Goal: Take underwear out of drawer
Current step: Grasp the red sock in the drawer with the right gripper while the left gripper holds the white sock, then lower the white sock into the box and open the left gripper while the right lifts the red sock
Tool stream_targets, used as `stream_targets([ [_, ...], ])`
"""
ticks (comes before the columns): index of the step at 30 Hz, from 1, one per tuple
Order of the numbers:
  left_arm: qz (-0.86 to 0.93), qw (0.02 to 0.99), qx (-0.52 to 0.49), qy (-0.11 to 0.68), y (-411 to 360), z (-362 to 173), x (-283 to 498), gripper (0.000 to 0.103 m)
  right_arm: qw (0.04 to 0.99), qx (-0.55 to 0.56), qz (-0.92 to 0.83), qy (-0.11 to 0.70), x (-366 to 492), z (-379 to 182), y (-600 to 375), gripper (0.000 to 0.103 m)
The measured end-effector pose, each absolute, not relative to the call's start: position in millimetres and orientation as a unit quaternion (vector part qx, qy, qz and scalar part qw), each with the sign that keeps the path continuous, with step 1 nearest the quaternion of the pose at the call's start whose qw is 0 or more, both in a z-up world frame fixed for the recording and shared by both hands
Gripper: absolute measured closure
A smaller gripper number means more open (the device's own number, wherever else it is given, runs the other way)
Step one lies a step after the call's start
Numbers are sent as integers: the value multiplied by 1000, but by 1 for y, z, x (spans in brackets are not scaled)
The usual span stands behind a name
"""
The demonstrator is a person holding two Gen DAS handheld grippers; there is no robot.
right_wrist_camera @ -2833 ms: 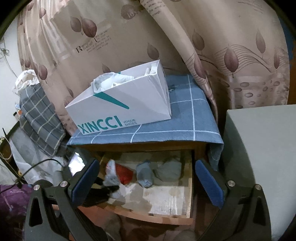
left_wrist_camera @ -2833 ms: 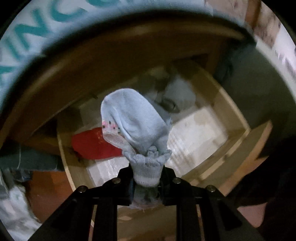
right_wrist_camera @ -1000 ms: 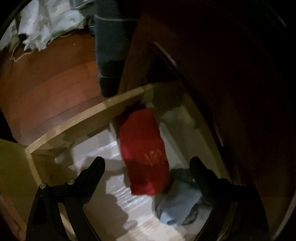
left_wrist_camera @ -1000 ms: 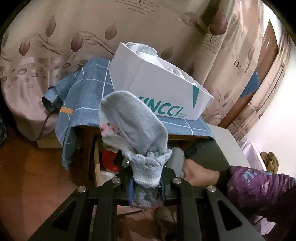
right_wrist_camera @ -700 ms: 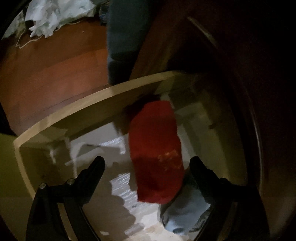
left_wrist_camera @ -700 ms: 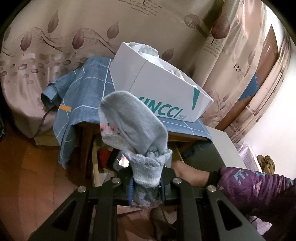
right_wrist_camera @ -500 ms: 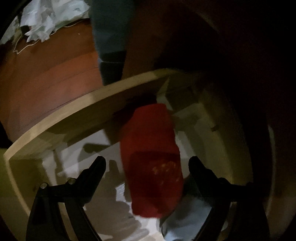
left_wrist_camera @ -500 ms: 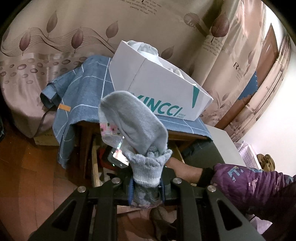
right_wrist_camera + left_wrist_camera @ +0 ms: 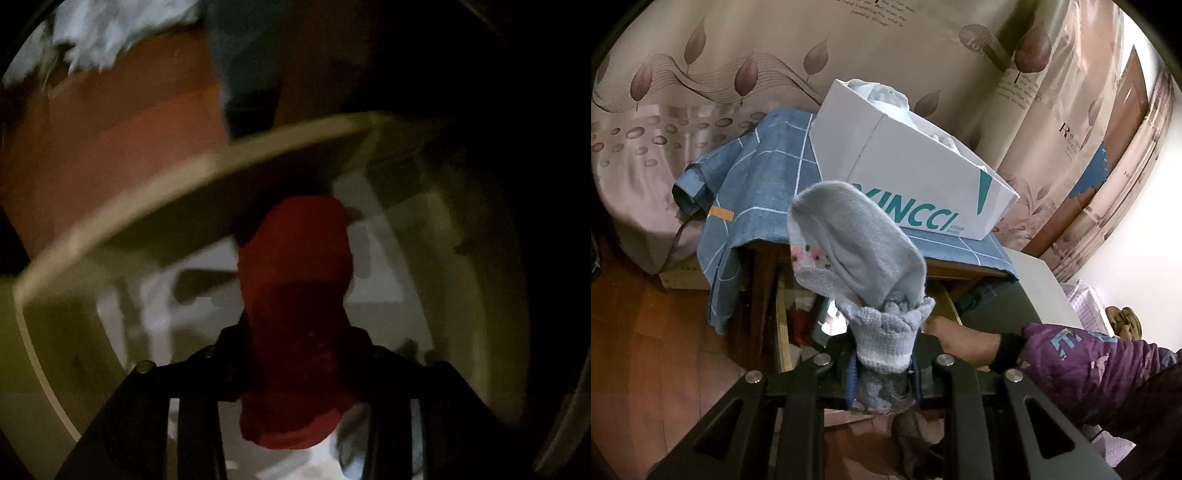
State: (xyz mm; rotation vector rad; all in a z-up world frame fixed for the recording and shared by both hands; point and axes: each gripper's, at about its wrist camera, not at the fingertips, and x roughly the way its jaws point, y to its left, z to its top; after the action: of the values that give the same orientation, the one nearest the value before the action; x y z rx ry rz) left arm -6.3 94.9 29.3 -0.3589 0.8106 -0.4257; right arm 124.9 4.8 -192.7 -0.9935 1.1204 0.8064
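While left gripper [image 9: 882,373] pinches the grey sock [image 9: 857,251], right gripper [image 9: 295,354] clamps the red garment [image 9: 295,295] in the drawer [image 9: 184,192] (dim, blurry); lift straight up, clear the rim.

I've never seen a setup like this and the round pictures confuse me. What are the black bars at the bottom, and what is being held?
No robot: a person holds a two-finger gripper in each hand, each with a fisheye camera looking along its fingers. The black bars are those fingers. The left gripper is shut on a grey sock, raised before a table with a blue cloth and a white shoebox. The right gripper, down in the wooden drawer, is closed on a red garment; that picture is dark and blurred.
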Motion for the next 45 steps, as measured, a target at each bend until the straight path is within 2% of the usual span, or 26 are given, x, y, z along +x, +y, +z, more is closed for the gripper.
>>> stream_targets([
  [6,-206,883,-169,387,92,30,-6,81,654,-483,315,490,110,-177,-43,72],
  [14,-203,886,-159,386,85,30,-5,81,702,-450,251,491,110,-130,-105,72],
  [30,-207,891,-121,386,60,44,-1,81,799,-171,182,547,77,-84,-190,72],
  [33,-222,890,-132,376,52,60,2,81,800,-151,182,551,80,-92,-191,72],
  [39,-245,902,-88,343,23,116,13,81,801,-125,185,556,86,-102,-196,72],
  [45,-261,904,-68,332,0,168,55,80,803,-105,191,554,86,-98,-202,72],
])
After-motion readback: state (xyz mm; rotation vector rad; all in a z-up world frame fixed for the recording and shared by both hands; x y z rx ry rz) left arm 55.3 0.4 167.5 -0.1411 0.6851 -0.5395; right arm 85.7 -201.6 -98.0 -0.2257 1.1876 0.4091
